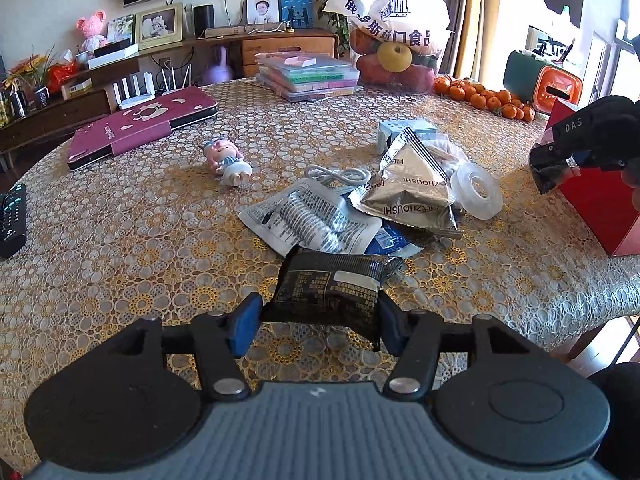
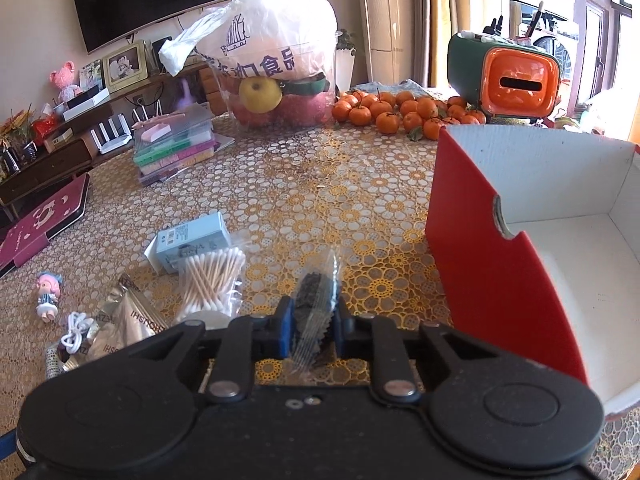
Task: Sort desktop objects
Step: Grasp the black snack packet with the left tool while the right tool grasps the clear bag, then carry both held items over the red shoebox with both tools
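Jaws on both tools are clamped on packets: the left gripper (image 1: 318, 322) pinches a black snack packet (image 1: 336, 280) at the lower centre of its view, pads pressing its two ends, and the right gripper (image 2: 312, 330) is squeezed tight on a small clear sachet with dark contents (image 2: 316, 304), low in the middle of its view and apparently clear of the tabletop (image 2: 320, 200). Just right of that sachet stands the red box (image 2: 500, 264), open-topped with a white inside; the part of its floor that shows is bare, so sorting looks barely begun, though the near corner is hidden behind the gripper. Judging by this, two items are in hand and none is yet visibly dropped in. Beyond the left jaws the heap remains: a white printed pouch (image 1: 316, 220), a blue packet (image 1: 394, 240) half under it, a silver foil pouch (image 1: 416, 196), a roll of clear tape (image 1: 478, 190), a coiled white cable (image 1: 340, 176), a bag of cotton swabs (image 2: 212, 280) and a pale blue carton (image 2: 192, 240). Left of the heap lies a small doll (image 1: 230, 160). Farther up the frame sit a maroon case (image 1: 144, 124), stacked plastic cases (image 1: 308, 76), a bag of fruit (image 1: 396, 40) and tangerines (image 1: 488, 98); whether those count for sorting I cannot tell.
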Demonstrator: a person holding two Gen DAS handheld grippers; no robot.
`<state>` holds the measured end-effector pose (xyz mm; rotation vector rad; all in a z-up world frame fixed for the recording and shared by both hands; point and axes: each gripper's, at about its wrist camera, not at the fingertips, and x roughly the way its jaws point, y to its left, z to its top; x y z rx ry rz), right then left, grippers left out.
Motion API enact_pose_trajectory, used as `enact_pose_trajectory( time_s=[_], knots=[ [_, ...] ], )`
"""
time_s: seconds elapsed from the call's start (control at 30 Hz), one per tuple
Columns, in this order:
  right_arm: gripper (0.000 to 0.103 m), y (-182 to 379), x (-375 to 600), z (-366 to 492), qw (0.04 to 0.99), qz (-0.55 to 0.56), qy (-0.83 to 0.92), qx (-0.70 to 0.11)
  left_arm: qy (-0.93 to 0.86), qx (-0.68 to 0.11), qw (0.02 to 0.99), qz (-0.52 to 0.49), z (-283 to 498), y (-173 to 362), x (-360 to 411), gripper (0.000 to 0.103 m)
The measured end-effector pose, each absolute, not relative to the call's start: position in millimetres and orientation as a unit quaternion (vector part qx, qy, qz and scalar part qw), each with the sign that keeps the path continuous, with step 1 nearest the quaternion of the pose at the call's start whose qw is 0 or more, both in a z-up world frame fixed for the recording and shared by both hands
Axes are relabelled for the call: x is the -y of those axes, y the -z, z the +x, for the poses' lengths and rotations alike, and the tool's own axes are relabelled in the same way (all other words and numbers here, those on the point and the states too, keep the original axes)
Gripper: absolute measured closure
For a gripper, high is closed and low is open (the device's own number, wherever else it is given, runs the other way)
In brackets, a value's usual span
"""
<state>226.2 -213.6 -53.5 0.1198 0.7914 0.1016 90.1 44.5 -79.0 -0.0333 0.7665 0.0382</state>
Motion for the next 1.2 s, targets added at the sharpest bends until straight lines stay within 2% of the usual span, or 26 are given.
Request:
enact_pose_trajectory(
  time_s=[0.77, 1.2],
  knots=[
    [0.084, -4, 238, 146, 0.913, 0.068, -0.126, -0.383, 0.020, -0.350, 0.937, -0.010, 65, 28, -1, 0.045],
    [0.084, -31, 272, 120, 0.914, 0.081, -0.140, -0.372, 0.081, -0.323, 0.943, 0.015, 71, -12, 48, 0.045]
  ],
)
